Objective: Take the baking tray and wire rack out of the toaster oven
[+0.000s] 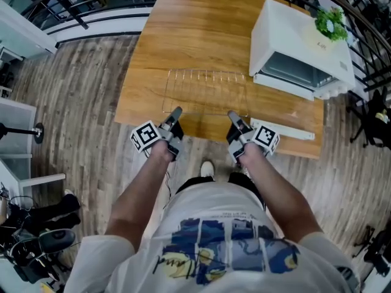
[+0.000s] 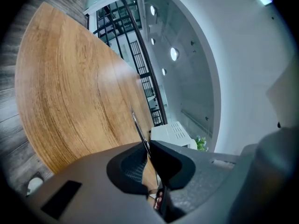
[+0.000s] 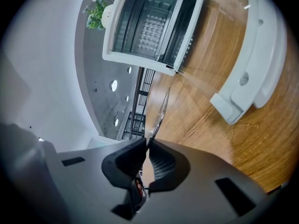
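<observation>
Both sets of jaws are closed down on wire. Your left gripper [image 2: 147, 146] has its pads pinched together on a thin rod of the wire rack [image 1: 204, 93], and your right gripper [image 3: 148, 143] is doing the same on the other side. There's barely any gap in either one, just the rod nipped right at the tips, so you've got the rack by its near edge, one corner per hand.

Handling-wise, I'd guess it's light and stiff but a bit springy, and bare metal wire is slick. With a grip that far out at the tips it could pivot or slide if you tilt it, so keep both hands level with each other. The outer frame rod is the sensible place to hold, since it looks thicker than the cross wires.

As for where it is, the rack is out of the toaster oven [image 1: 293, 38] and sits flat-ish, low over the near part of the wooden table [image 1: 183, 29]. I can't tell whether its far edge is touching the top. The oven is well off to your right with its door open, and the cavity looks empty from the right gripper view. A long white piece [image 1: 286, 131] lies on the table just past your right gripper. I can't say whether that's the tray.
</observation>
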Demonstrator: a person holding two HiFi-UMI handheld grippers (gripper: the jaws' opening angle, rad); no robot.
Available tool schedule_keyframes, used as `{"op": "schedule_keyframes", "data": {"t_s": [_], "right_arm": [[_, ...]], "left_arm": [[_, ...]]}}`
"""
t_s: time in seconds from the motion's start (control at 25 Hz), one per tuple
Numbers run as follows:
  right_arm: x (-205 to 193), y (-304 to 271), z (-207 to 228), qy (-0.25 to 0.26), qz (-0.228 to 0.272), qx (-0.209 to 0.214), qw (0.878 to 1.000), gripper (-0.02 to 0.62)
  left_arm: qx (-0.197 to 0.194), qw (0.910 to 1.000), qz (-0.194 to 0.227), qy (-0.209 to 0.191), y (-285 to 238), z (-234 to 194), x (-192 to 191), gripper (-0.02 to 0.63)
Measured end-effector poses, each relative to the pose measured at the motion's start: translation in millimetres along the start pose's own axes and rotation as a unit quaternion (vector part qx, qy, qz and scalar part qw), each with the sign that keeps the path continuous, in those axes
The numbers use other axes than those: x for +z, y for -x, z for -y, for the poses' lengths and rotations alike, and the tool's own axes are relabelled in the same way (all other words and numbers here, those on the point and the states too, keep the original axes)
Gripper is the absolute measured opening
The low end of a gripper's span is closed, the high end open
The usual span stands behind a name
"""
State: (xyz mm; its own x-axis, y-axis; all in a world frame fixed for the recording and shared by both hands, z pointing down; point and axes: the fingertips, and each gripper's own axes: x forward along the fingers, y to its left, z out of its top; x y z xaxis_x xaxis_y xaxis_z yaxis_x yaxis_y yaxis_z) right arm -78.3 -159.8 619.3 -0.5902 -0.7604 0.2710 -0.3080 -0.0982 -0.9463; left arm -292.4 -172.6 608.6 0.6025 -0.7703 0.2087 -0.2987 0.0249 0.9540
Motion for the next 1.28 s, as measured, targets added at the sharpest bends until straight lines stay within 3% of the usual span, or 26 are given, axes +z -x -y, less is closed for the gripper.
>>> {"op": "schedule_keyframes", "data": {"t_s": [0.52,0.92,1.28], "right_arm": [[-13.2,-20.3,21.5,-0.008,-0.024,-0.053,0.998,0.035],[-16.2,-25.0,36.9,0.021,-0.051,-0.104,0.993,0.075],[-20.9,-26.4,40.4,0.025,-0.067,-0.099,0.993,0.084]], "left_arm": [[0.035,0.9992,0.003,0.019,-3.0,-29.9,5.7,0.02],[0.074,0.9972,0.001,0.012,-11.0,-44.2,2.9,0.026],[0.112,0.9937,0.0,0.006,-15.2,-51.7,6.7,0.04]]}}
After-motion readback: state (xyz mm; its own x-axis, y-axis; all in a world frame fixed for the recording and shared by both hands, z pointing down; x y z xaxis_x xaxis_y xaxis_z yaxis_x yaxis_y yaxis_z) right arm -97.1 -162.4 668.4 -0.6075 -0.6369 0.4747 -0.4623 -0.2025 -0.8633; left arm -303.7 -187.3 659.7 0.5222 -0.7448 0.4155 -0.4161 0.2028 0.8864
